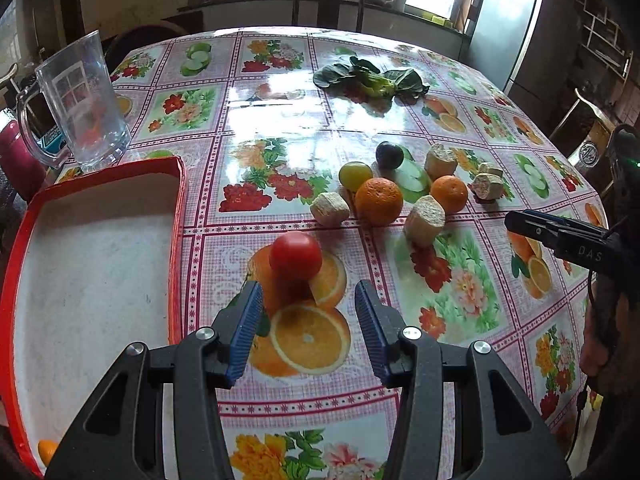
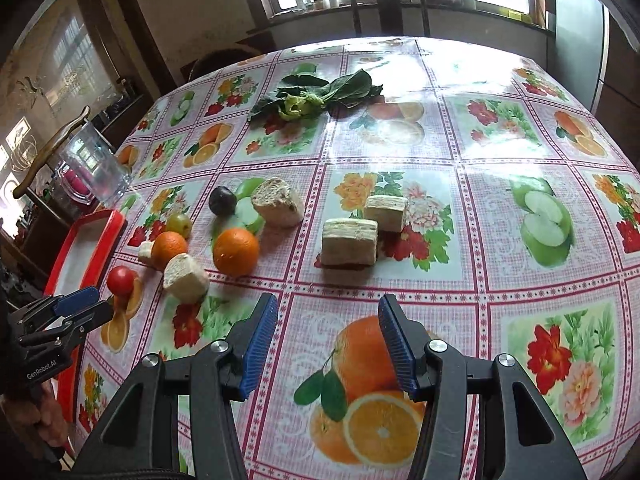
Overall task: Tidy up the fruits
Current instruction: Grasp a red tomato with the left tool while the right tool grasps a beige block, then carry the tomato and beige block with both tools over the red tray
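A red tomato (image 1: 295,255) lies just beyond my open left gripper (image 1: 309,292), whose jaws hold nothing. Behind it sit two oranges (image 1: 379,201) (image 1: 449,193), a yellow-green fruit (image 1: 355,175) and a dark plum (image 1: 389,155). The red tray (image 1: 176,248) with a white floor lies to the left; a small orange fruit (image 1: 47,450) shows in its near corner. My right gripper (image 2: 328,308) is open and empty above the tablecloth, with an orange (image 2: 236,251) ahead to its left. The tomato (image 2: 121,280) and my left gripper (image 2: 86,304) appear at the left edge.
Several pale rough chunks (image 1: 425,220) (image 2: 350,242) lie among the fruits. Leafy greens (image 1: 370,78) rest farther back. A clear plastic jug (image 1: 82,104) stands behind the tray. Chairs ring the table, and a person's hand (image 2: 44,416) grips the left tool.
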The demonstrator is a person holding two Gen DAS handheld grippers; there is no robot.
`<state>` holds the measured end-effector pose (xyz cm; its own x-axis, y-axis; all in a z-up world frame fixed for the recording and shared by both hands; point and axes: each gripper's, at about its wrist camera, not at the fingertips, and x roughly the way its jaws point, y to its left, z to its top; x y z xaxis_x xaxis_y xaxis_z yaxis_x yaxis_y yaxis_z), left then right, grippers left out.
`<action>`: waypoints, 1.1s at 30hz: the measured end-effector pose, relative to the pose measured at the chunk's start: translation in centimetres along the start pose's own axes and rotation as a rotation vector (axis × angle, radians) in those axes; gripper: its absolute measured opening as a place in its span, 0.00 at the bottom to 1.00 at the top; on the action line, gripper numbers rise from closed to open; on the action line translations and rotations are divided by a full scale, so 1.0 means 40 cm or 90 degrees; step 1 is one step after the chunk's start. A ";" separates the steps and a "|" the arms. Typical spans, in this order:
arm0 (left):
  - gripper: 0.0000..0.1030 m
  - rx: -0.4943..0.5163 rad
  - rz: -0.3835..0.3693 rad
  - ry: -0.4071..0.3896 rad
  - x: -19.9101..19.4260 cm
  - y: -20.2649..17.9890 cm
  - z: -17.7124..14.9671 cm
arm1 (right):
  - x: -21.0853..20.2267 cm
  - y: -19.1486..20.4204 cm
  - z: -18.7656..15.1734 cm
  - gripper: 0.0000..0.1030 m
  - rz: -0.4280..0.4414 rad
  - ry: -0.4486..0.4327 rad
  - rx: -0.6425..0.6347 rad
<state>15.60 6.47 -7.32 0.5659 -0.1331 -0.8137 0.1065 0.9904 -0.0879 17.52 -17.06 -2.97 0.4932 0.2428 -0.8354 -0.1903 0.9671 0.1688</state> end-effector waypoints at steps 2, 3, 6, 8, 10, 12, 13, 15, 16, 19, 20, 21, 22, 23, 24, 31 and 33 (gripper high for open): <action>0.45 -0.002 0.002 0.003 0.016 0.002 0.012 | 0.023 -0.002 0.015 0.52 -0.012 0.003 0.002; 0.45 -0.001 0.004 0.005 0.023 0.003 0.017 | 0.034 -0.005 0.023 0.52 -0.015 0.005 0.004; 0.45 0.005 0.011 0.011 0.045 0.001 0.028 | 0.058 -0.004 0.045 0.53 -0.024 0.002 0.001; 0.42 0.006 0.014 0.018 0.062 0.002 0.031 | 0.067 -0.001 0.057 0.51 -0.035 -0.001 -0.006; 0.32 0.011 0.024 0.029 0.078 0.000 0.029 | 0.071 0.001 0.062 0.41 -0.047 -0.006 -0.013; 0.28 0.025 0.033 0.021 0.076 -0.012 0.030 | 0.071 0.000 0.061 0.34 -0.055 -0.011 -0.022; 0.28 0.028 0.035 0.019 0.076 -0.015 0.029 | 0.071 -0.003 0.061 0.34 -0.050 -0.013 -0.019; 0.28 0.026 0.034 0.017 0.072 -0.018 0.025 | 0.062 -0.007 0.052 0.34 -0.042 -0.015 -0.012; 0.28 0.023 0.028 0.017 0.070 -0.016 0.023 | 0.056 -0.008 0.046 0.34 -0.038 -0.017 -0.010; 0.28 0.010 0.009 0.014 0.056 -0.014 0.012 | 0.032 -0.007 0.022 0.34 -0.028 -0.018 -0.003; 0.28 0.006 0.002 0.013 0.050 -0.013 0.008 | 0.021 -0.005 0.013 0.34 -0.022 -0.018 -0.003; 0.28 0.001 -0.006 0.013 0.044 -0.013 0.002 | 0.011 -0.002 0.005 0.34 -0.017 -0.019 -0.002; 0.28 -0.003 -0.011 0.012 0.036 -0.014 -0.005 | -0.001 0.001 -0.004 0.34 -0.012 -0.020 -0.001; 0.28 -0.005 -0.014 0.010 0.028 -0.015 -0.011 | -0.015 0.006 -0.012 0.34 -0.007 -0.022 -0.002; 0.28 -0.007 -0.017 0.008 0.020 -0.016 -0.017 | -0.027 0.012 -0.020 0.34 -0.002 -0.025 -0.003; 0.28 -0.011 -0.026 -0.005 -0.039 -0.018 -0.063 | -0.102 0.074 -0.065 0.34 0.044 -0.036 -0.021; 0.28 -0.015 -0.026 -0.010 -0.057 -0.013 -0.076 | -0.117 0.095 -0.074 0.34 0.054 -0.037 -0.029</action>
<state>11.77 6.35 -7.18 0.5740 -0.1741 -0.8002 0.1109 0.9847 -0.1347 11.97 -14.75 0.04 0.5219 0.3289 -0.7871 -0.2707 0.9388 0.2127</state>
